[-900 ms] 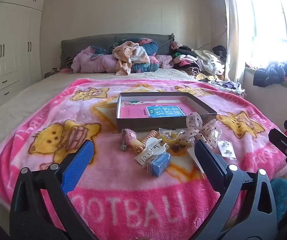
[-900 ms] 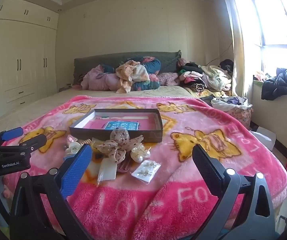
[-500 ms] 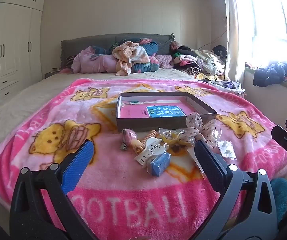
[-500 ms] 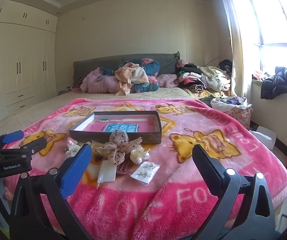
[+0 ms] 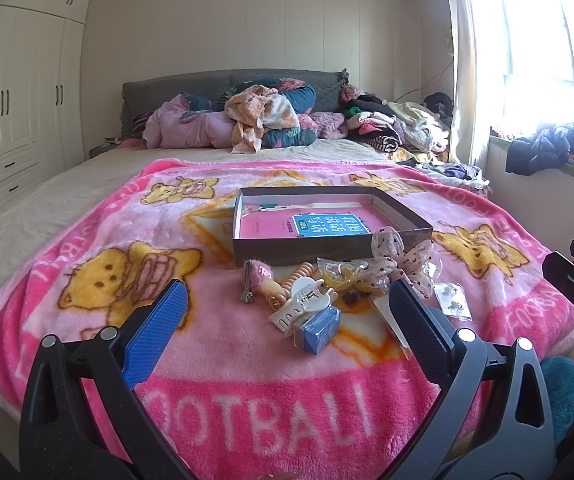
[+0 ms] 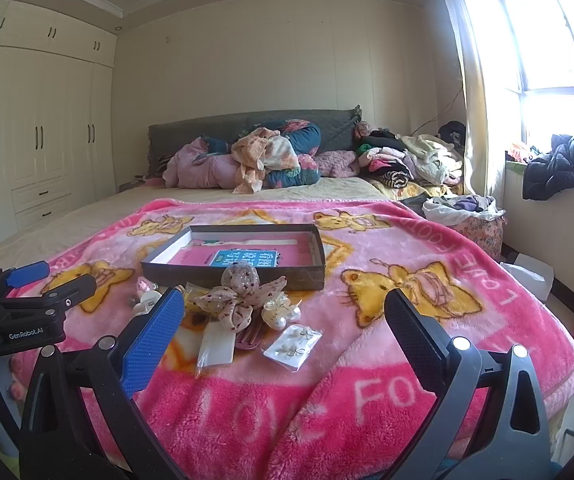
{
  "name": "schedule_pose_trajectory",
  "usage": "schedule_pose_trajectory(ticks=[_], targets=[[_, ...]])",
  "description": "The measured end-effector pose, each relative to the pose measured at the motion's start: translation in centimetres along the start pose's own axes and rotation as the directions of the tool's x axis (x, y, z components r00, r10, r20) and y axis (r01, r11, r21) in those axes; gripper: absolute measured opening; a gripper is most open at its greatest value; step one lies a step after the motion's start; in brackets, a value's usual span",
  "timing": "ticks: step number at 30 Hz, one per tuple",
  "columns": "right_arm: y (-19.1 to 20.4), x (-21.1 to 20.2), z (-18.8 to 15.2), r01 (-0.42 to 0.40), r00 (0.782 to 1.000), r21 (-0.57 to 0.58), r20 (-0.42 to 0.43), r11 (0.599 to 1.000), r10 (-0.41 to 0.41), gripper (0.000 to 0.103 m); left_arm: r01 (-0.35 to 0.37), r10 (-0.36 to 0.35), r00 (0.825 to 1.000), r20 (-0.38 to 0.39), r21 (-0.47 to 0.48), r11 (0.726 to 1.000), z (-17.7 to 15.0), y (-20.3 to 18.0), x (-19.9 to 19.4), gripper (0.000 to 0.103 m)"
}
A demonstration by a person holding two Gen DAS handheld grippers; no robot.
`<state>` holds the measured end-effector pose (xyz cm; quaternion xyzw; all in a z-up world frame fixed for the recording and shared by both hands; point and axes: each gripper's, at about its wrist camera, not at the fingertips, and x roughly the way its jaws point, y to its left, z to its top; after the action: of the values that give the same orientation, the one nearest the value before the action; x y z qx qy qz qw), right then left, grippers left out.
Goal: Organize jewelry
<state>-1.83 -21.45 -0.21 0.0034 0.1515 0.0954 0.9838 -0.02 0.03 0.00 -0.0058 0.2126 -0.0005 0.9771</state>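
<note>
Crosswise: white claw clip (image 5: pixel 301 305), teeth lower-left.

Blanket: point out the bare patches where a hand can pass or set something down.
Free: the pink blanket left of the box, and the lettered band nearest both open grippers. Also right of the earring packet. Crowded: the strip before the box, where the bow, white claw clip and blue box overlap.

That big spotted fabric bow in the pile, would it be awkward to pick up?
The spotted bow looks like thin gauzy cloth, so it would probably squash and flop rather than hold shape. It seems light, so lifting should be easy. It lies partly over the small clear bags, so it might drag them along.
</note>
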Motion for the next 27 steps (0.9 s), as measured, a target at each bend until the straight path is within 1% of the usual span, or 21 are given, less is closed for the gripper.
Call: schedule_pose_trajectory(ticks=[27], targets=[[0.07, -0.50, 0.31, -0.011, 1.000, 0.000, 0.017, 1.000, 0.011, 0.097, 0.000, 0.000, 1.000, 0.004, 0.002, 1.000, 0.00, 0.01, -0.02, 0.092]])
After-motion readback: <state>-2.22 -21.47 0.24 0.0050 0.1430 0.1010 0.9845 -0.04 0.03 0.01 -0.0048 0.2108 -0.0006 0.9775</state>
